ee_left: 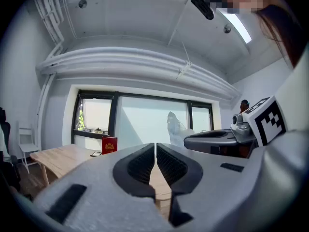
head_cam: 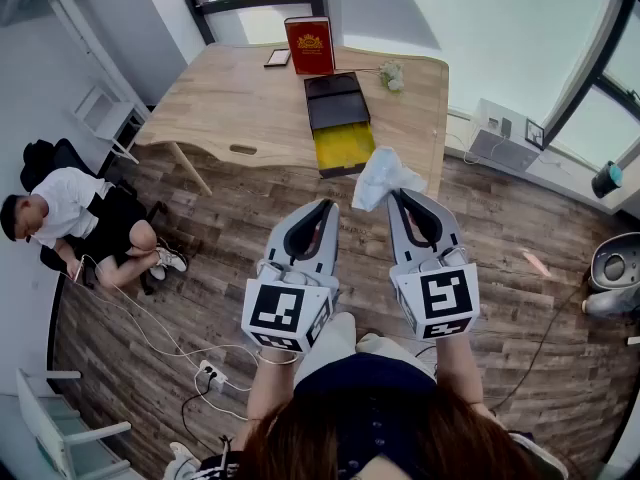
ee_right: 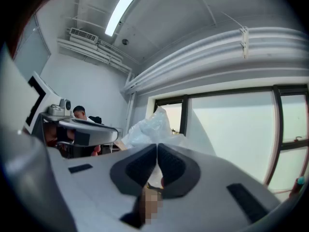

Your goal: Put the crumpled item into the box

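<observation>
The crumpled white item (head_cam: 385, 175) hangs in the air just short of the table's near edge, pinched at the tip of my right gripper (head_cam: 397, 195), which is shut on it. In the right gripper view the crumpled item (ee_right: 145, 128) bulges out beyond the closed jaws of the right gripper (ee_right: 157, 148). On the wooden table (head_cam: 230, 103) lies the open black box (head_cam: 338, 103) with a yellow inside (head_cam: 344, 148). My left gripper (head_cam: 327, 205) is level with the right one, shut and holding nothing. Seen from the left gripper (ee_left: 155, 146), the crumpled item (ee_left: 176, 128) is to the right.
A red box lid (head_cam: 310, 45) stands upright behind the black box, with a phone (head_cam: 278, 57) and a small white bundle (head_cam: 392, 76) nearby. A person (head_cam: 90, 223) sits on the floor at left. Cables and a power strip (head_cam: 211, 374) lie on the floor; a white chair (head_cam: 55, 423) stands at bottom left.
</observation>
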Available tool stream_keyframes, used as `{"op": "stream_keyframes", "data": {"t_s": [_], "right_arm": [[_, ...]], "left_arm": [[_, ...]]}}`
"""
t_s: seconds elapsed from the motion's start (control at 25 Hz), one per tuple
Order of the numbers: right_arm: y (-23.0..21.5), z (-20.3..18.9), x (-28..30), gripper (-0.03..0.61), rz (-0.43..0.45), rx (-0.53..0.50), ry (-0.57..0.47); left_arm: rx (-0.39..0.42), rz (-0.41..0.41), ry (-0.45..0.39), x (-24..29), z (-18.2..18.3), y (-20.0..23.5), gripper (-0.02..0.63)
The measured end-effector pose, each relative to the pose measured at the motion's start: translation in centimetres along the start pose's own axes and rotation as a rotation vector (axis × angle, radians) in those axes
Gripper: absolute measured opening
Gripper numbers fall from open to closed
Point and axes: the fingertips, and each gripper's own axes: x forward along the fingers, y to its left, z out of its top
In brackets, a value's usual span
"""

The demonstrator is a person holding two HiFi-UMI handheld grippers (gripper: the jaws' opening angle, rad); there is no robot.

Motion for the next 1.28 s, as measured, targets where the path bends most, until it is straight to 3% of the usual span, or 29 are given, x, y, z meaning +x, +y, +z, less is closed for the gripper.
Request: {"op": "stream_keyframes", "data": {"t_s": [1.28], "right_arm": [[1.2, 0.1, 6.2, 0.031, -0.086, -0.027, 0.017]], "left_arm": [[-0.011, -0.110, -0.008, 3.3, -0.6, 5.3, 0.035]]}}
